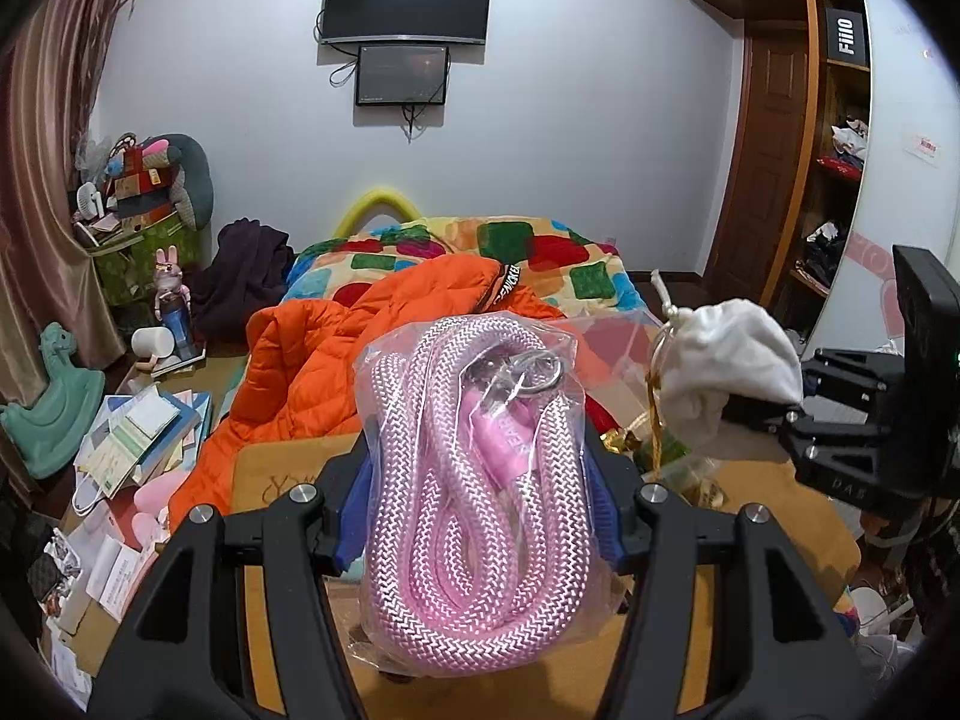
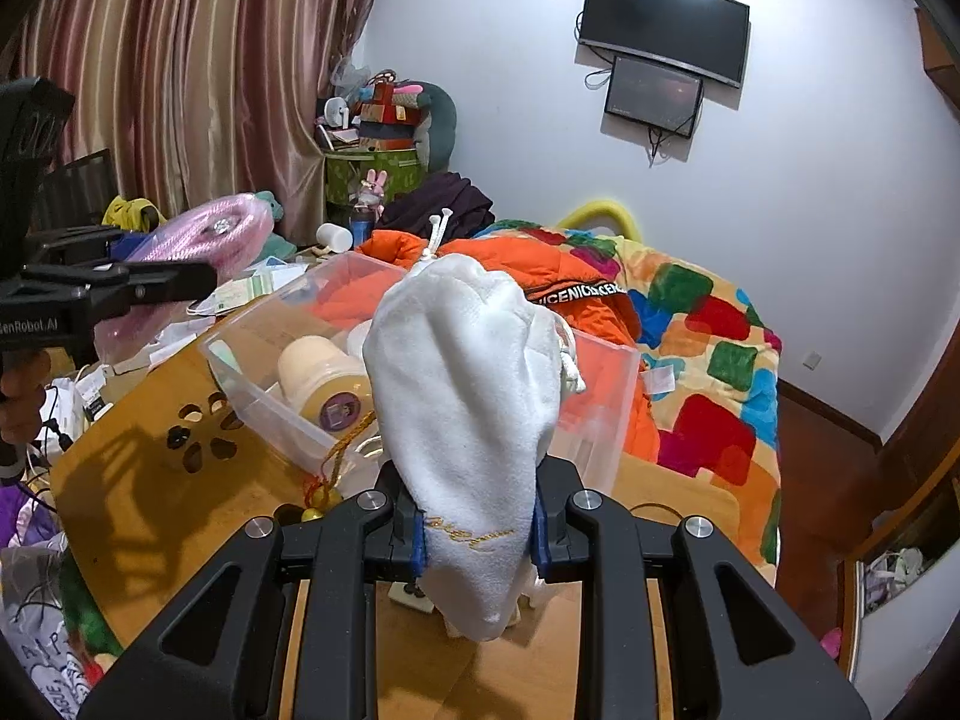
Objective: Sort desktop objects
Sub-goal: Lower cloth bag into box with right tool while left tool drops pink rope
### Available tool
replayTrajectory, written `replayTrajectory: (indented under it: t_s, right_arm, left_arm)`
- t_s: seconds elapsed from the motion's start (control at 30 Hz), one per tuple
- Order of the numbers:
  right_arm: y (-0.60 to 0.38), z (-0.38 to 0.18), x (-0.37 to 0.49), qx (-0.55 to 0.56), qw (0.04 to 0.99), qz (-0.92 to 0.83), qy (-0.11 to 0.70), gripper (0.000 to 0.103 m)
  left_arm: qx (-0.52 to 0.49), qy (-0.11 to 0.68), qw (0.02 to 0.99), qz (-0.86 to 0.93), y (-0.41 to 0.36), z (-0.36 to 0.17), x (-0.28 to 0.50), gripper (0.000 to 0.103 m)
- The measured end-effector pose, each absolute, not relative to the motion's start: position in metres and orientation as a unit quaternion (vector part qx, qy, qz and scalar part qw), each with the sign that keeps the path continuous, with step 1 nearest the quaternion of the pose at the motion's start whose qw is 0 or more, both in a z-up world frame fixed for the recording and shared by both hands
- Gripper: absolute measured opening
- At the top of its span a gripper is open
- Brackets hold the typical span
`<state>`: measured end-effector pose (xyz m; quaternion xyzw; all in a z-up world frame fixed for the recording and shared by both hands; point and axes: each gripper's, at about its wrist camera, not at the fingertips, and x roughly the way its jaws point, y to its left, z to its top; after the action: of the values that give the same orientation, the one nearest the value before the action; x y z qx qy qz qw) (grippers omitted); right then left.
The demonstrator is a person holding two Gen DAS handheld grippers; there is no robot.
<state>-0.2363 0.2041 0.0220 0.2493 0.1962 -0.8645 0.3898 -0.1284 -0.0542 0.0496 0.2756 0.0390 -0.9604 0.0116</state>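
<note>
My left gripper (image 1: 477, 516) is shut on a clear bag of pink rope (image 1: 474, 480) and holds it up above the wooden table (image 1: 282, 468). The bag also shows in the right wrist view (image 2: 210, 234), at the left. My right gripper (image 2: 477, 534) is shut on a white drawstring pouch (image 2: 468, 396), held above the table (image 2: 150, 498) in front of a clear plastic bin (image 2: 600, 396). The pouch also shows in the left wrist view (image 1: 726, 360), at the right. The bin holds a cream jar (image 2: 327, 384) and other small items.
A gold tassel charm (image 2: 327, 480) lies by the bin's near wall. A bed with an orange jacket (image 1: 336, 360) and a patterned quilt (image 2: 708, 336) is behind the table. Papers and boxes (image 1: 138, 444) pile up at the left.
</note>
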Motion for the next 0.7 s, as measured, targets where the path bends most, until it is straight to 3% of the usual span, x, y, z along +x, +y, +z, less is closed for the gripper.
replayTrajectory:
  t_s: [0.7]
  right_arm:
    - [0.167, -0.007, -0.275, 0.269, 0.402, -0.847, 0.219, 0.027]
  left_arm:
    - [0.341, 0.047, -0.007, -0.939, -0.062, 0.012, -0.205, 0.058]
